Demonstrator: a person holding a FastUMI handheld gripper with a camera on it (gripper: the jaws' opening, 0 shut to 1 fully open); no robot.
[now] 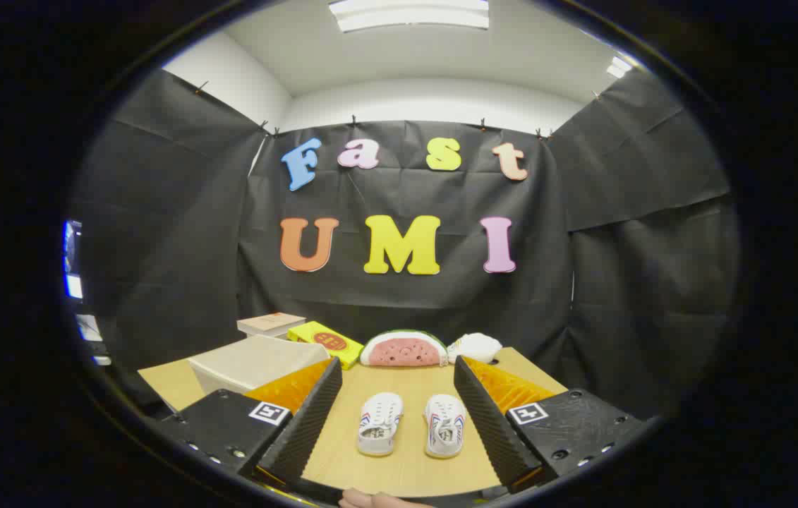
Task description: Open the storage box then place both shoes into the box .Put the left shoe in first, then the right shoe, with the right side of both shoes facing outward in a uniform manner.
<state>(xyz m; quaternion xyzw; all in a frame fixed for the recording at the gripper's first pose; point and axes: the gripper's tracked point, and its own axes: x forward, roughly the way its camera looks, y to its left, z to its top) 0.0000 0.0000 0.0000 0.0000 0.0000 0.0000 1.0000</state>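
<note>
Fingertips of a person's hand (370, 499) show at the very near edge, just below the tongs (396, 413). Both black ribbed fingers (307, 420) are spread wide apart and hold nothing; they stand above a light wooden worktop (399, 462). Between the fingers, a little ahead of them, two white shoes lie side by side with toes pointing toward the camera: the left shoe (379, 423) and the right shoe (444, 425), close together but not touching, each with red and blue stripes on its side. At the far left of the worktop, beyond the left finger, sits the storage box (254, 363), pale beige, its lid closed, so its contents cannot be seen. Behind it rests a flat tan book or box (270, 323), and just right of that a yellow box (328, 342) with a red oval mark. Farther right, at the far edge, stands a watermelon-slice toy (403, 350), with a white soft object (475, 346) beside it.
</note>
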